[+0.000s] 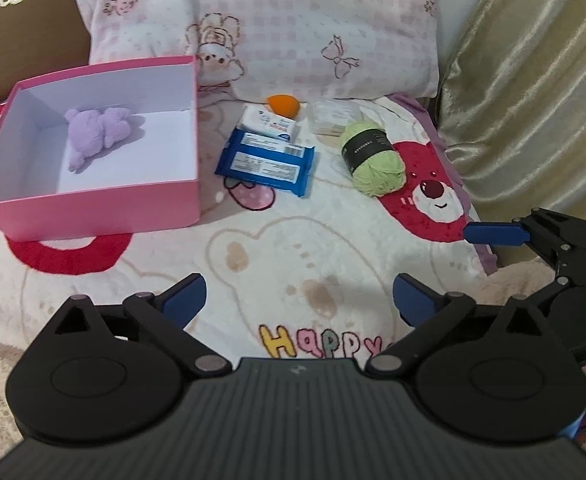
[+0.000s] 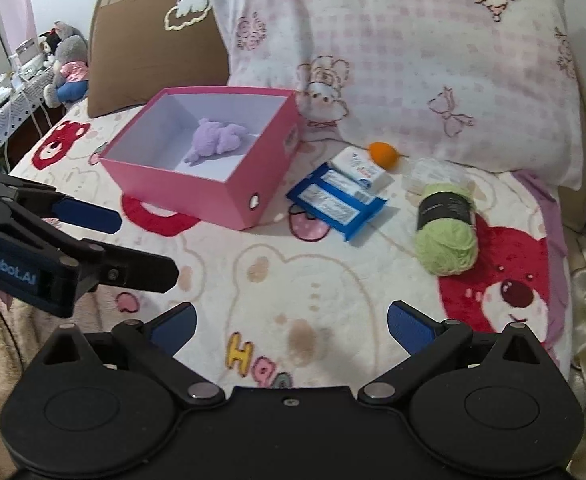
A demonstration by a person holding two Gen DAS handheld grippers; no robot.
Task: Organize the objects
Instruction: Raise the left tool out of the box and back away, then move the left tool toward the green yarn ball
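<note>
A bed covered by a cream blanket point(image 1: 293, 240) printed with bears fills both views, with a pink checked pillow point(image 1: 293, 28) at its head and a gold curtain point(image 1: 533, 80) to the right. Taking the pink box point(image 1: 93, 200) as the landmark: it sits open at the left, and a purple plush toy point(image 1: 97, 132) lies inside on its white floor. Just right of the box lies a blue wipes packet point(image 1: 267, 162), with a small white carton point(image 1: 269, 122) resting on its far edge and an orange ball point(image 1: 283, 105) beyond that, against the pillow. Further right of the box are a clear packet point(image 1: 335, 118) and a green yarn ball point(image 1: 375, 160) with a dark band.

The left gripper point(image 1: 299, 300) hovers over bare blanket nearer than the box, jaws spread wide and empty. The right gripper point(image 2: 291, 326), well right of the box, is likewise splayed with nothing between its pads.
</note>
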